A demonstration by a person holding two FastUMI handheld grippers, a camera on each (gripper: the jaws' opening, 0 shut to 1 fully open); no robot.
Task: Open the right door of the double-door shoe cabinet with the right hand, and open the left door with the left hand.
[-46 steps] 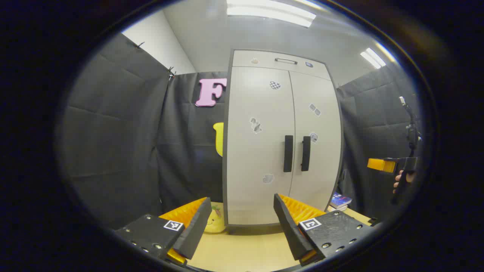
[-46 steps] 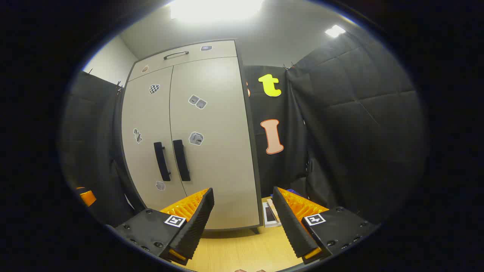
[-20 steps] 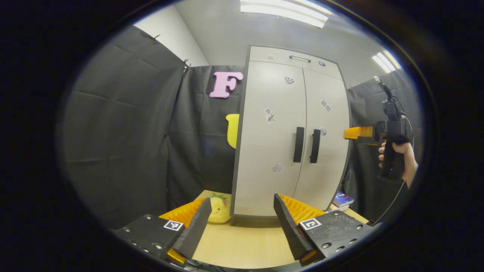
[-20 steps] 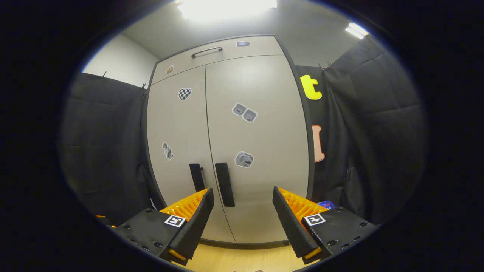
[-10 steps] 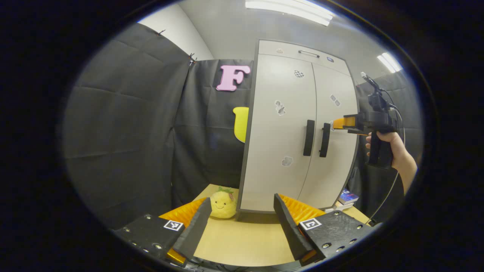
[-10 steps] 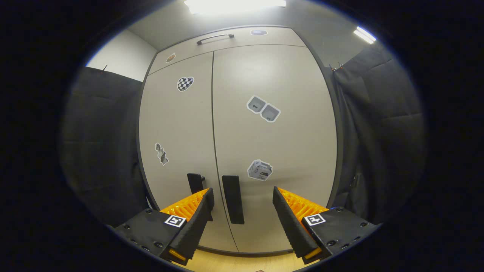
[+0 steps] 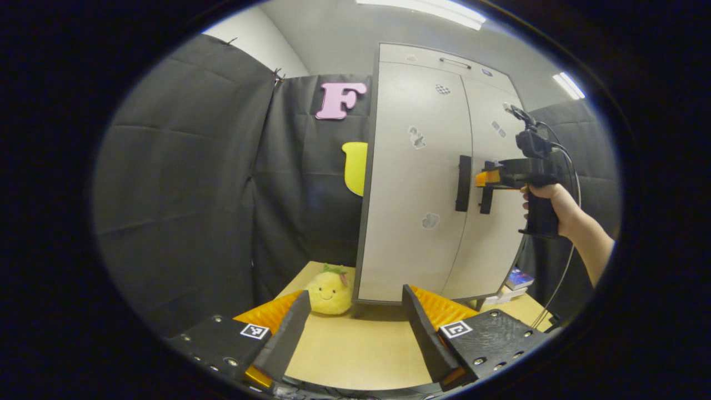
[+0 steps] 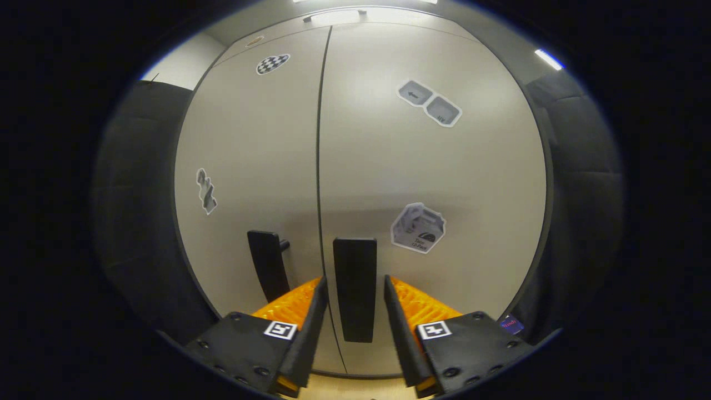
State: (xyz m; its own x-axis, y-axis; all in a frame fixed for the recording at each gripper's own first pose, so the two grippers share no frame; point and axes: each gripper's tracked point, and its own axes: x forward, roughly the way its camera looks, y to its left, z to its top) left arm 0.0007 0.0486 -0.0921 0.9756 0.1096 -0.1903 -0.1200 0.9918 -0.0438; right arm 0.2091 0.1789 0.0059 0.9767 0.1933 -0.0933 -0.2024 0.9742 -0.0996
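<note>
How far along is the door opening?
Done: nothing; both doors sit flush. In hand: right gripper straddles the right door handle, jaws narrowed, grip not confirmed. Left: pull that door, then left gripper, open and far back, takes the left door handle.

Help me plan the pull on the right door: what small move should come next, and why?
Probably close the right hand-held gripper onto the right door handle. Its fingers already straddle the handle with small gaps either side, and both cabinet doors look shut.

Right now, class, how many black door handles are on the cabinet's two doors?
2. The left door's handle is free; the right door's handle sits between the right gripper fingers.
</note>
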